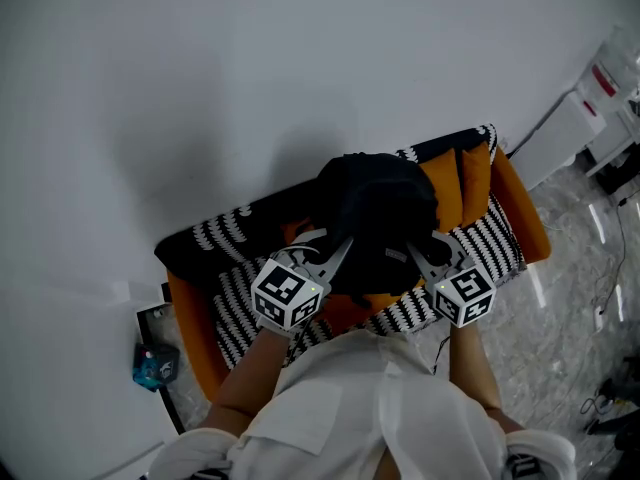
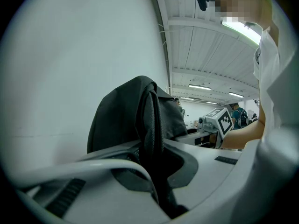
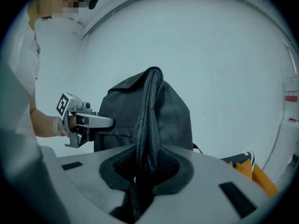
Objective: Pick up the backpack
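Head view: left claw point(image 1: 335, 255) and right claw point(image 1: 420, 253) clench the backpack point(image 1: 385, 203); lifting step, next raise it off the chair point(image 1: 527, 220).

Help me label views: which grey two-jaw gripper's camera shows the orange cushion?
The right gripper; only its view shows the orange cushion beside the black fabric backpack.

We saw the backpack point(image 1: 385, 218) as matt dark woven cloth, its strap point(image 3: 148, 125) a rougher mesh weave. The left gripper point(image 2: 156, 164) and right gripper point(image 3: 145, 167) were smooth, matt grey plastic. The sofa point(image 1: 522, 213) had orange cloth under a striped woven throw point(image 1: 490, 246). The floor point(image 1: 570, 308) shone like polished stone.
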A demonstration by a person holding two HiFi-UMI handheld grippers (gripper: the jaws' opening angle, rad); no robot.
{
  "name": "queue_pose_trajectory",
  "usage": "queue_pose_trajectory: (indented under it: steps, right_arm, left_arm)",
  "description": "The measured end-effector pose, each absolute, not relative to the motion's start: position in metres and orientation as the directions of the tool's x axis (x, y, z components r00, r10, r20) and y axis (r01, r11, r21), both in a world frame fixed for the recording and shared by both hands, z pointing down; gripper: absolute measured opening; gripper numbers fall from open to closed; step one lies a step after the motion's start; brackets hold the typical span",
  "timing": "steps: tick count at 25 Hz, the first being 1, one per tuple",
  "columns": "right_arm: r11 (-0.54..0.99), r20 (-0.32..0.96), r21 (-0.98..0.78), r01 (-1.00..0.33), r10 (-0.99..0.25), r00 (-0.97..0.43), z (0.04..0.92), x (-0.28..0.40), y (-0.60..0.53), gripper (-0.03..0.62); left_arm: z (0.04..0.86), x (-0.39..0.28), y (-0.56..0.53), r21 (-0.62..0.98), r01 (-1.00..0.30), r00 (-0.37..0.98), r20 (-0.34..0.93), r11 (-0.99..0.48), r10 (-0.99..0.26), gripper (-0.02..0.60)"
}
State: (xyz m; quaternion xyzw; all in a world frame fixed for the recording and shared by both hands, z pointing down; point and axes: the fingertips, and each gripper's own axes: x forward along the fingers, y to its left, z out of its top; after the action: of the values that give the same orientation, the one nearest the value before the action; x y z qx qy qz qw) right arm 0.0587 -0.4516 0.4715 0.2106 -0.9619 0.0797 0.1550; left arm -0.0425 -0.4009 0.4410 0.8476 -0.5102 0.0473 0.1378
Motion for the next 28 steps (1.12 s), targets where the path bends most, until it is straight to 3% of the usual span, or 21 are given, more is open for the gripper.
queue_pose_trajectory:
  steps: [28]
  right_arm:
    - [0.904,0.311,-0.074,-0.421,-0.38,-0.871,0.467,0.0527,-0.446,0.067]
  left_arm:
    - [0.4363,-0.0471,-0.3945,0.2,-0.879,0.469,0.201,-0.433,-0.86,0.032]
